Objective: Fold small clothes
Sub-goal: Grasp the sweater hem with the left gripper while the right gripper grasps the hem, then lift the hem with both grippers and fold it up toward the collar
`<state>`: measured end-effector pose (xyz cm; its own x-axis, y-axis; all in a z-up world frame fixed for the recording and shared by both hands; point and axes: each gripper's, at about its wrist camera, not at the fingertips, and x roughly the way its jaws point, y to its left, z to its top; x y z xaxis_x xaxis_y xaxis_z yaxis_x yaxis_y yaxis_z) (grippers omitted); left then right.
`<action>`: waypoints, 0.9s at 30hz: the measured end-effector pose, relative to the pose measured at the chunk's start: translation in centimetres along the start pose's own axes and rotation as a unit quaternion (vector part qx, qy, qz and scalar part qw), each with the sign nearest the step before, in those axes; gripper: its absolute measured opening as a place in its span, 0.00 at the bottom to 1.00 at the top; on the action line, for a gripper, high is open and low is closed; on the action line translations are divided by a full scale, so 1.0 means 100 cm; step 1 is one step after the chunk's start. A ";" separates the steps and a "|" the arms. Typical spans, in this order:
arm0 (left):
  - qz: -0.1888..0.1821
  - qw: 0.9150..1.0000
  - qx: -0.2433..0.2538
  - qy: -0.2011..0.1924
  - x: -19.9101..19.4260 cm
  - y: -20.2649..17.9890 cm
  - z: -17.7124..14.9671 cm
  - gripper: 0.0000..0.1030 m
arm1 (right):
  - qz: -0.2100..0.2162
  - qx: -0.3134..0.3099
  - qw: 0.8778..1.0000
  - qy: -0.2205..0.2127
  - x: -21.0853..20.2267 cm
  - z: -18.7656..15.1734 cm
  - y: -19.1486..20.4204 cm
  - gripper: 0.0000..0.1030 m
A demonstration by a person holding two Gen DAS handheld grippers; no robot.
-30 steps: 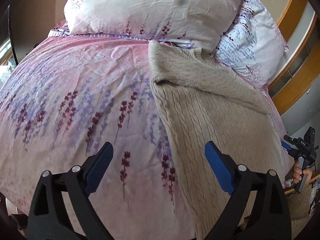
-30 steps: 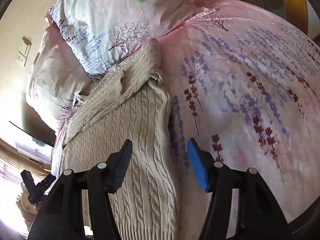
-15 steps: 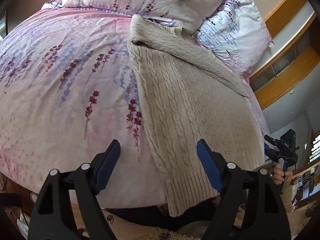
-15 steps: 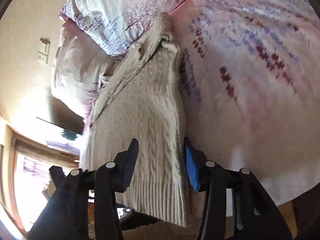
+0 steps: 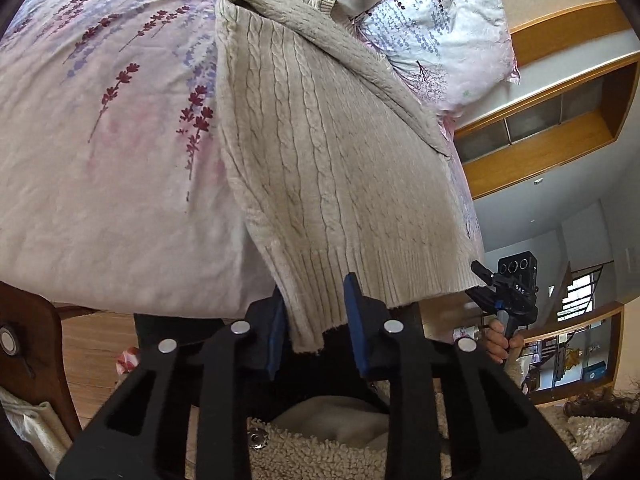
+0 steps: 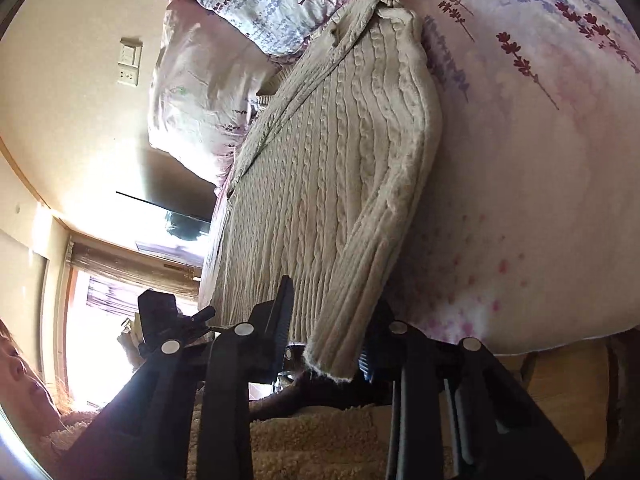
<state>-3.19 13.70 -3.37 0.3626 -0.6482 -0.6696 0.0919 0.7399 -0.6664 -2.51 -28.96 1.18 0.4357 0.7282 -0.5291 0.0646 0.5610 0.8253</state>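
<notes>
A beige cable-knit sweater lies lengthwise on the floral bedspread, its ribbed hem hanging over the near bed edge. My left gripper is closing on the hem's left corner, and its blue pads meet the cloth on both sides. In the right wrist view the same sweater runs up towards the pillows. There my right gripper is closing on the other hem corner, one pad half hidden behind the knit. The right gripper's tip shows at the hem's far right corner, held by a hand.
Floral pillows lie at the head of the bed. A wooden shelf is beyond them, a dark wooden frame at the left. The person's fleece top is just below the grippers. Wall sockets and a bright window are on the left.
Both grippers have come back and down from over the bed to its near edge. Their jaws have narrowed from wide apart to closing round the sweater's two hem corners.
</notes>
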 end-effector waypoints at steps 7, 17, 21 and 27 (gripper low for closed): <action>-0.007 1.000 -0.004 0.003 0.005 -0.003 0.003 0.23 | -0.007 0.000 1.000 -0.004 0.000 -0.001 -0.002 0.20; -0.004 1.000 -0.003 0.000 0.004 -0.002 0.002 0.17 | -0.021 0.014 1.000 -0.012 -0.003 0.003 -0.011 0.18; -0.002 1.000 0.010 -0.006 0.005 -0.004 0.001 0.07 | -0.033 -0.022 0.999 -0.037 -0.003 0.004 0.003 0.08; 0.005 0.997 0.038 -0.061 -0.017 -0.011 0.014 0.07 | -0.041 -0.080 0.991 -0.099 -0.017 0.015 0.033 0.08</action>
<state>-2.58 14.30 -1.02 0.4727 -0.6180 -0.6282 0.1569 0.7605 -0.6301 -1.64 -28.95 5.05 0.6036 0.5942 -0.5316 -0.0293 0.6828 0.7300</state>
